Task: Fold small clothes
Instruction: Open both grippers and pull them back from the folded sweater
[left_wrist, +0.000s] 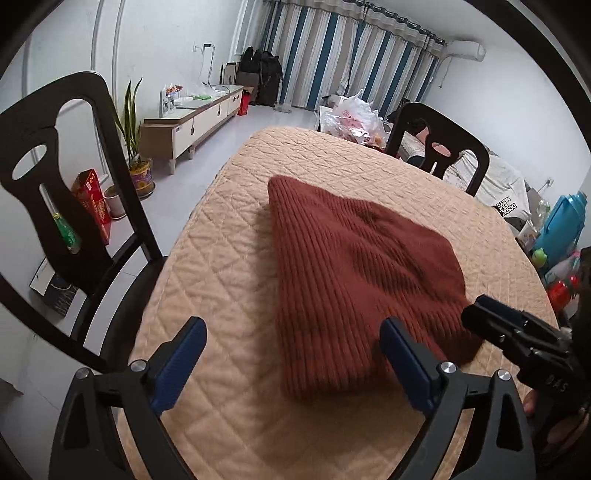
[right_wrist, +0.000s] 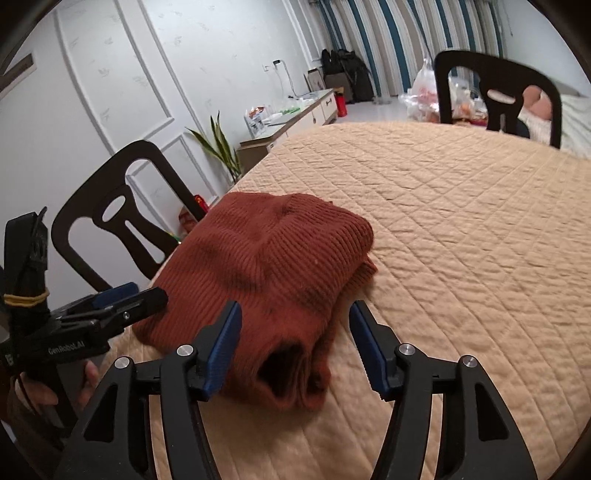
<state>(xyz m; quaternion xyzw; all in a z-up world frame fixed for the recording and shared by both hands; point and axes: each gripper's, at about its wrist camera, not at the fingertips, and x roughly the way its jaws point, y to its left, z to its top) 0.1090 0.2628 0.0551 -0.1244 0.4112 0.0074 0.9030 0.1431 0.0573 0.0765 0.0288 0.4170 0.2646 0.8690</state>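
Observation:
A rust-red ribbed knit garment (left_wrist: 354, 266) lies folded in a thick bundle on the beige quilted table cover (left_wrist: 229, 258); it also shows in the right wrist view (right_wrist: 273, 266), with an open tube end facing the camera. My left gripper (left_wrist: 293, 326) is open and empty, just above the garment's near left edge. My right gripper (right_wrist: 295, 314) is open and empty, its jaws on either side of the garment's near end. The right gripper shows at the right of the left wrist view (left_wrist: 476, 314). The left gripper shows at the left of the right wrist view (right_wrist: 147, 295).
A black chair (left_wrist: 66, 206) stands at the table's left and another black chair (left_wrist: 439, 147) at the far side. Plastic bags (left_wrist: 354, 114) lie at the far table edge. A low cabinet (left_wrist: 192, 118), plants and a red box stand by the left wall.

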